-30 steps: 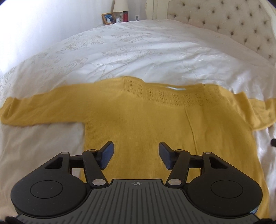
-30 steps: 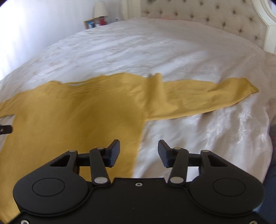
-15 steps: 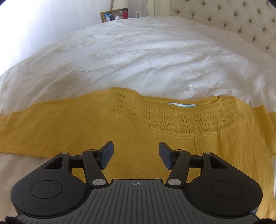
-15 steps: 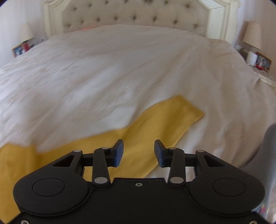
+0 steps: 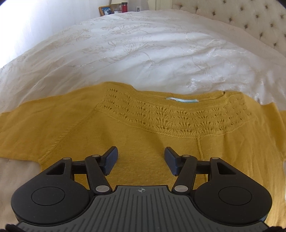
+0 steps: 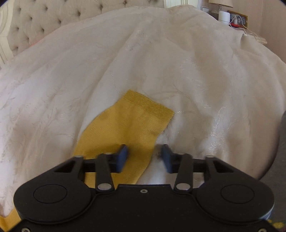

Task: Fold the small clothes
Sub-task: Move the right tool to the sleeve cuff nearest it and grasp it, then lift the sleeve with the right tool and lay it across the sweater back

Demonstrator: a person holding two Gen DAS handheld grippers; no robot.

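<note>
White bedspread (image 5: 143,53), yellow sweater (image 5: 143,142), both grippers agape

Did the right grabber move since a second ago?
Yes. The right gripper swung right along the yellow sweater, from its body out to the sleeve cuff, judged against the bed.

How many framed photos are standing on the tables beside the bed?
2. One framed photo stands on the nightstand at the top of the left wrist view, left of a red jar. Another framed photo sits behind a white cylinder at the right wrist view's top right. Others may be hidden.
</note>
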